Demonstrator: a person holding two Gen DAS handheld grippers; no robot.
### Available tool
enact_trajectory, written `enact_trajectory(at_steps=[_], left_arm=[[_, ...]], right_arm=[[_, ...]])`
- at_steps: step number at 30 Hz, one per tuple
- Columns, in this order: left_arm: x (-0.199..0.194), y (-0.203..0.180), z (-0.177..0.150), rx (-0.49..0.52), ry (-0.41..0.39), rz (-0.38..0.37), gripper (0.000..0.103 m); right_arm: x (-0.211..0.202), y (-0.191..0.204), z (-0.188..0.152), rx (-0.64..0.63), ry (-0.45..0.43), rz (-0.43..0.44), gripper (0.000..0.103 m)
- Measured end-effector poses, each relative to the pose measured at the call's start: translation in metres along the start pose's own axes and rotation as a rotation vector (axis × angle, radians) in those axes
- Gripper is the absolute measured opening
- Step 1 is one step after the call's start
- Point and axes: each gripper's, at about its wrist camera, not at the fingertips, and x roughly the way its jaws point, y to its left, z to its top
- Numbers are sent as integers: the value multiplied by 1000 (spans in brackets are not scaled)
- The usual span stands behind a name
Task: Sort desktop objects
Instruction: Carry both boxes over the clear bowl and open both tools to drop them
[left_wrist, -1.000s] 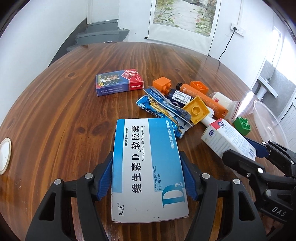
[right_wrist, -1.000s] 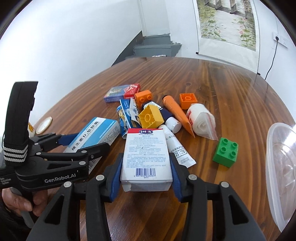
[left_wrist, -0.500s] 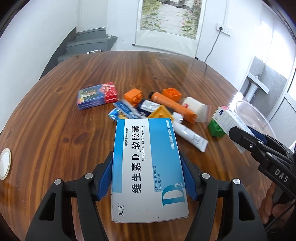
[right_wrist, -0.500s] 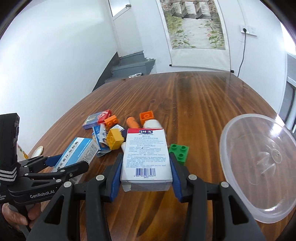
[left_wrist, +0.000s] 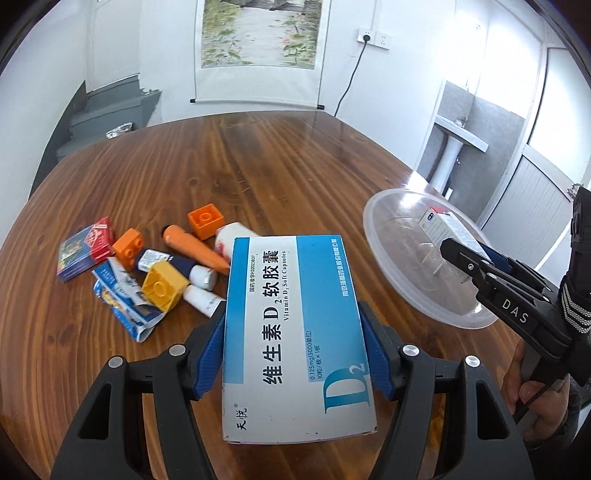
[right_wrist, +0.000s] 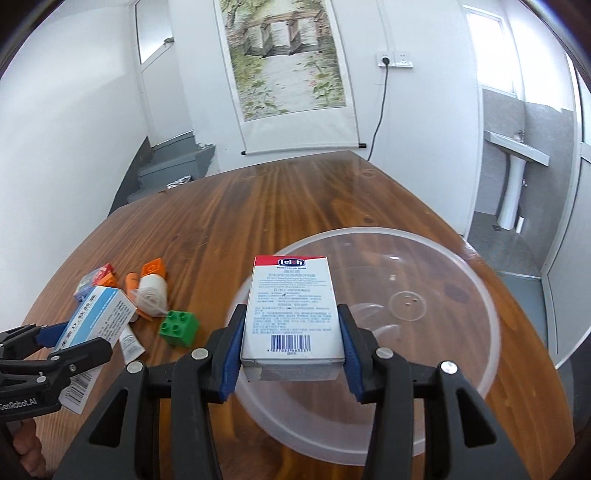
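Your left gripper (left_wrist: 295, 350) is clamped on the blue-and-white vitamin D box (left_wrist: 295, 332), its blue pads (left_wrist: 210, 354) pressing both long sides; the box is held off the wooden table (left_wrist: 258, 177), just left of the clear plastic bowl (left_wrist: 391, 258). Your right gripper (right_wrist: 291, 354) is clenched on the white box with a red top (right_wrist: 291, 310), barcode end toward the camera, and holds it over the bowl's near-left rim. The bowl looks empty inside. The other items lie loose on the table left of the bowl: a green brick (right_wrist: 179, 326), orange bricks (left_wrist: 205, 219), a yellow brick (left_wrist: 164, 288), an orange tube (left_wrist: 195, 249) and a playing-card box (left_wrist: 85, 249).
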Motion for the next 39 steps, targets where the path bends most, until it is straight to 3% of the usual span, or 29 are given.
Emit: enact_trajectory(at_steps=[7, 21, 39], left_arm=[[23, -37, 20, 36, 22, -54, 69], [72, -86, 50, 67, 57, -115, 69], [95, -98, 59, 35, 86, -196, 73]], right_arm=[[1, -40, 9, 31, -3, -88, 51], [10, -72, 11, 77, 13, -106, 51], [9, -79, 12, 98, -4, -119, 51]])
